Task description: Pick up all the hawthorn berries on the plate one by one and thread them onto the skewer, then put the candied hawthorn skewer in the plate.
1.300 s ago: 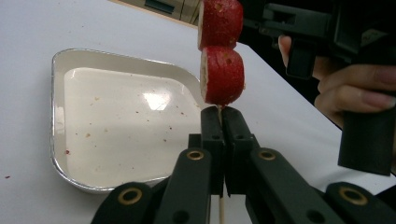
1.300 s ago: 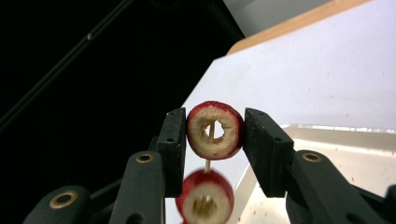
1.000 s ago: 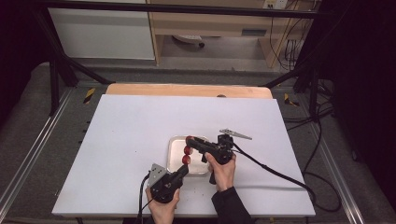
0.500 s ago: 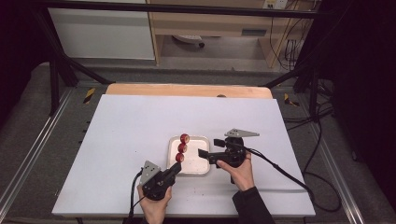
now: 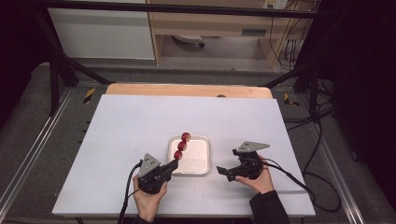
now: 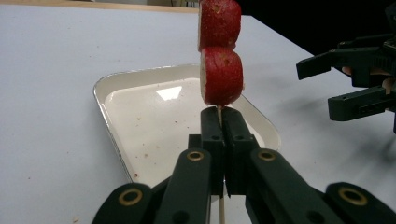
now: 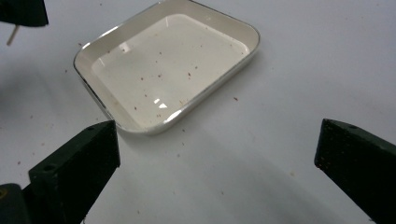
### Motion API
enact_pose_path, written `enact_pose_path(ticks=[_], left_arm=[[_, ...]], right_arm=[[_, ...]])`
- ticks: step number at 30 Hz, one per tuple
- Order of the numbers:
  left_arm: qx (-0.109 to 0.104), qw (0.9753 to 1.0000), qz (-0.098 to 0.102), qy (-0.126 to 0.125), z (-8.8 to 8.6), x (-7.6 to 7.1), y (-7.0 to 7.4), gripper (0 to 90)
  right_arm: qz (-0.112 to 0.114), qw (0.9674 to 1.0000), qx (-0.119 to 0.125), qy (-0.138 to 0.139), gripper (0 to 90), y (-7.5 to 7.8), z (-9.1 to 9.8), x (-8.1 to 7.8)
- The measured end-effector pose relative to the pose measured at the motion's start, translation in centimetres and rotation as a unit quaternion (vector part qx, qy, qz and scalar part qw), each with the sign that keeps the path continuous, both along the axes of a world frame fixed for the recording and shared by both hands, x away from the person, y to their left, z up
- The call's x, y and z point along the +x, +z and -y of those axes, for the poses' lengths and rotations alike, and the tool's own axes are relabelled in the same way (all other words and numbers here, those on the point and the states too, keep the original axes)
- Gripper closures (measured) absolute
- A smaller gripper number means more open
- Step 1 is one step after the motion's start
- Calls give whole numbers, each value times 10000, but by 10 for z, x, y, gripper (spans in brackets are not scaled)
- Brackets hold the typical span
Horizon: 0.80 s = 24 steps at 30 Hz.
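Setting: lab or test workshop. Evidence: 1 white table (image 5: pixel 140 121) inside a black metal frame (image 5: pixel 56 70). Loose cables (image 5: pixel 317 140) on grey floor.

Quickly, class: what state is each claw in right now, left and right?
Left claw: shut on the skewer of red slices, above the white tray.
Right claw: open, holding nothing, beside the tray.

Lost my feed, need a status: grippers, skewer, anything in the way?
Left gripper shut on skewer, red pieces above white tray. Right gripper open, beside tray, holding nothing. Nothing between them.
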<state>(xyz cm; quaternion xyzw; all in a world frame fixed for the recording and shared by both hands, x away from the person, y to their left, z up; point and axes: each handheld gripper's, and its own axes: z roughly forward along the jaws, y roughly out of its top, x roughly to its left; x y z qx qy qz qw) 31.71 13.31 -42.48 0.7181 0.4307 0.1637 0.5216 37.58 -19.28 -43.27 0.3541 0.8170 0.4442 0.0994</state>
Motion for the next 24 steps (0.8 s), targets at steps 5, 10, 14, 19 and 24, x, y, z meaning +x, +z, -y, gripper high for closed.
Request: enact_pose_path(ticks=[5, 10, 14, 19, 24], left_arm=[[147, 9998, -116, -111, 0, 8, 9, 885], [356, 9990, -204, -183, 1, 18, 17, 884], [521, 9981, -243, -227, 3, 25, 24, 884], [764, 9961, -319, -297, 8, 36, 31, 884], [1016, 9934, -419, -332, 14, 47, 32, 884]], right_arm=[[67, 9999, -145, -29, 7, -4, 15, -6], [73, 9996, -245, -137, 8, -7, 28, -11], [69, 9993, -297, -221, 9, -9, 37, -15], [84, 9991, -291, -305, 8, -11, 48, -18], [90, 9987, -299, -390, 9, -13, 56, -21]])
